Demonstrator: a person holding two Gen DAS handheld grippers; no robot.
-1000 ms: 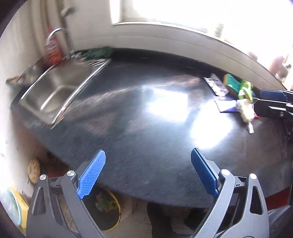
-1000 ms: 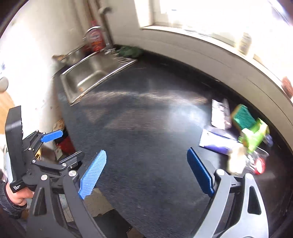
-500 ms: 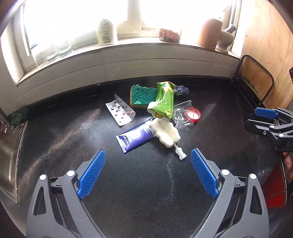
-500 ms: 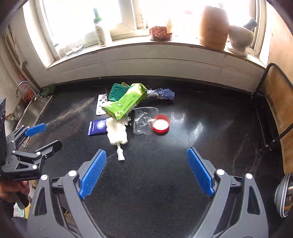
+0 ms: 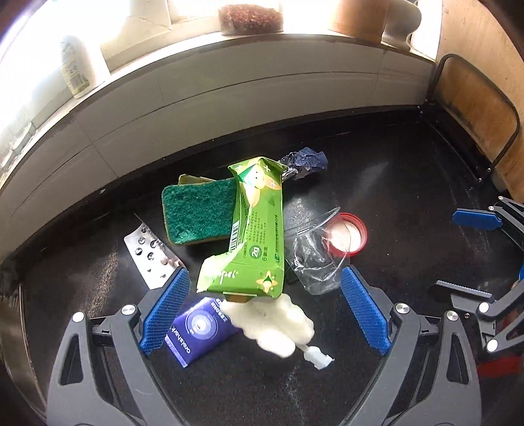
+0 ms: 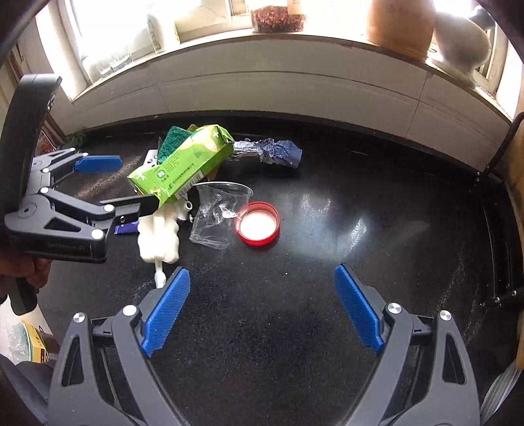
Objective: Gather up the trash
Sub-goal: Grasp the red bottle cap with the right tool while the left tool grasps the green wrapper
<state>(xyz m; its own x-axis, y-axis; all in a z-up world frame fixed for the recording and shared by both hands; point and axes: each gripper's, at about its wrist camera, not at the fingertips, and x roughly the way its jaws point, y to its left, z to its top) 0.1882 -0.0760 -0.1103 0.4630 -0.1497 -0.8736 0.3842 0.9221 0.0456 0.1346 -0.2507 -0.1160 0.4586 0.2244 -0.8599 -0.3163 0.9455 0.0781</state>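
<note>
A pile of trash lies on the black counter. It holds a torn green carton, a green sponge, a silver blister pack, a purple packet, a squashed white tube, a clear plastic cup, a red lid and a crumpled blue wrapper. My left gripper hangs open just above the carton's near end and the tube, holding nothing. My right gripper is open over bare counter, with the red lid and cup ahead of it.
A white tiled ledge runs along the back under a windowsill with a bottle, a jar and pots. A metal-framed wooden panel stands at the right. The sink's edge shows far left.
Both views have swung from the sink end of the counter to the trash pile and then closed in on it. Both grippers have stayed open and empty.
</note>
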